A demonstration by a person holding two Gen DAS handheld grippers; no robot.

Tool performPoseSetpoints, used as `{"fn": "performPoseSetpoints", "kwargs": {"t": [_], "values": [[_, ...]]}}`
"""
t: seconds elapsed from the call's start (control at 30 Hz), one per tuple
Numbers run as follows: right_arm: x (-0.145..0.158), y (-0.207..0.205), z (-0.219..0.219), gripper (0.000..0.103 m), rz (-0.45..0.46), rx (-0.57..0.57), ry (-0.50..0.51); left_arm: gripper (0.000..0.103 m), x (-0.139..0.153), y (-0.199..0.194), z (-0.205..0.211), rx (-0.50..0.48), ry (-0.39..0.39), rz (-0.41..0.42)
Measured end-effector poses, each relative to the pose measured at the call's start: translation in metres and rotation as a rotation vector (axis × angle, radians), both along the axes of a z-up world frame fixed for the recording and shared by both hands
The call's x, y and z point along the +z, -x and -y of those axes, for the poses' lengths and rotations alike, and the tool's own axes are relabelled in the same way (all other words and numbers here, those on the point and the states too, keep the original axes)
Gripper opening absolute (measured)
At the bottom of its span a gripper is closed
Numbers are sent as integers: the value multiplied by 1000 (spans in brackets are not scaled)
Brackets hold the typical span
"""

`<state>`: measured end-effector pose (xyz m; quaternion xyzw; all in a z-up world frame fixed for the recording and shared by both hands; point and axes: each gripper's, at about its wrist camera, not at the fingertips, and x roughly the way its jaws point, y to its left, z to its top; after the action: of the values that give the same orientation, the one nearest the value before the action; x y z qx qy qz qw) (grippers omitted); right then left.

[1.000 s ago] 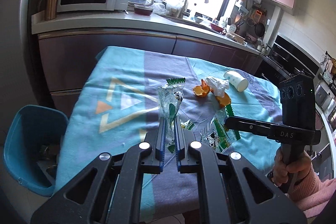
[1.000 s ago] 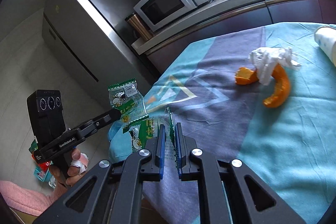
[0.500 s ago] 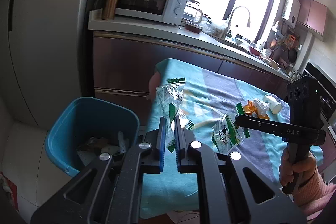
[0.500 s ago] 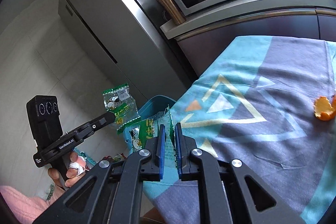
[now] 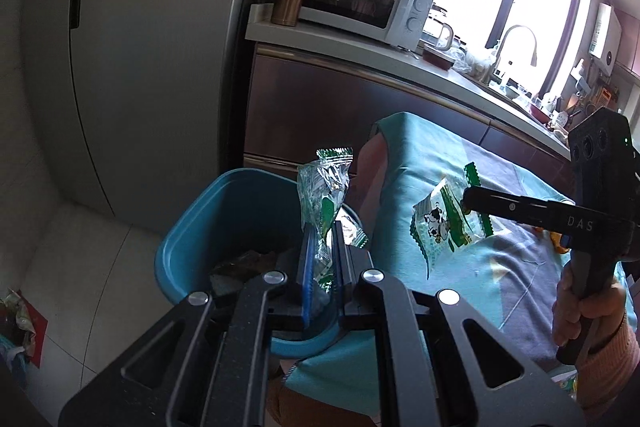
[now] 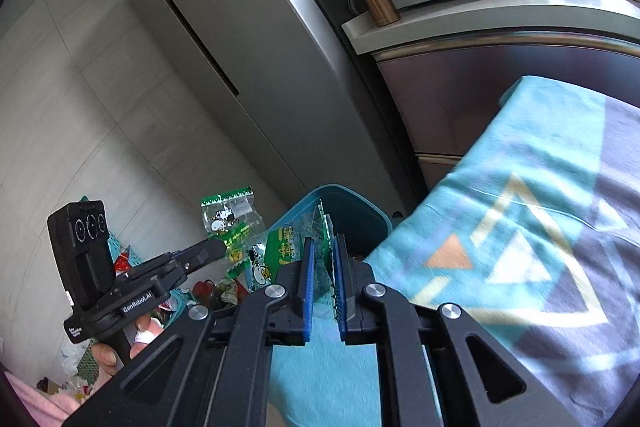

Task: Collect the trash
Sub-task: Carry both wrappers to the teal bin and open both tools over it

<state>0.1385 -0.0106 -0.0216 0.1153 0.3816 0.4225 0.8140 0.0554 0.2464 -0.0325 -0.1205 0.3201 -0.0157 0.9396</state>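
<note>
Between left gripper (image 5: 322, 251) fingers (image 5: 307, 259): wrapper (image 5: 324, 195), above bin (image 5: 208, 223).

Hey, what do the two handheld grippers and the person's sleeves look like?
Both grippers are black, with slotted arms, silver rivets and blue pads on the fingers. The left gripper reads "GenRobot.AI" on its side, below a black box with three round lenses. The right gripper shows "DAS" in white. The sleeve at the wrist is pink ribbed knit.

Both grippers are black, with blue pads and silver screws. The right gripper (image 5: 466, 201) reads "DAS", the left gripper (image 6: 218, 249) "GenRobot.AI" beside 3 round lenses. Pink sleeves (image 5: 608, 367) cover both wrists.
</note>
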Motion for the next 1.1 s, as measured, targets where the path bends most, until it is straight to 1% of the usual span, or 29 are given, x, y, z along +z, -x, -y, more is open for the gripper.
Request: {"fn": "performPoseSetpoints", "kwargs": {"t": [0.37,0.67,0.73,0.87,0.93,0.97,1.0,1.1], "values": [[-21,-22,-55,8,-52,24,106,9,-37,-20,-25,59,15,-90],[-40,-34,-81,9,-104,34,171,10,-63,-39,-36,84,18,-147],[-44,-35,-86,11,-111,36,183,11,-67,-44,-38,86,16,-152],[-46,-35,-96,11,-121,38,195,16,-75,-52,-39,93,9,-171],[-47,-35,-98,13,-122,38,200,21,-78,-56,-37,93,3,-180],[-47,-34,-98,16,-124,35,202,26,-80,-57,-37,94,-1,-185],[-47,-34,-98,18,-123,32,202,28,-82,-59,-35,97,-10,-188],[-46,-32,-95,18,-122,27,194,29,-86,-63,-33,95,-18,-198]]}}
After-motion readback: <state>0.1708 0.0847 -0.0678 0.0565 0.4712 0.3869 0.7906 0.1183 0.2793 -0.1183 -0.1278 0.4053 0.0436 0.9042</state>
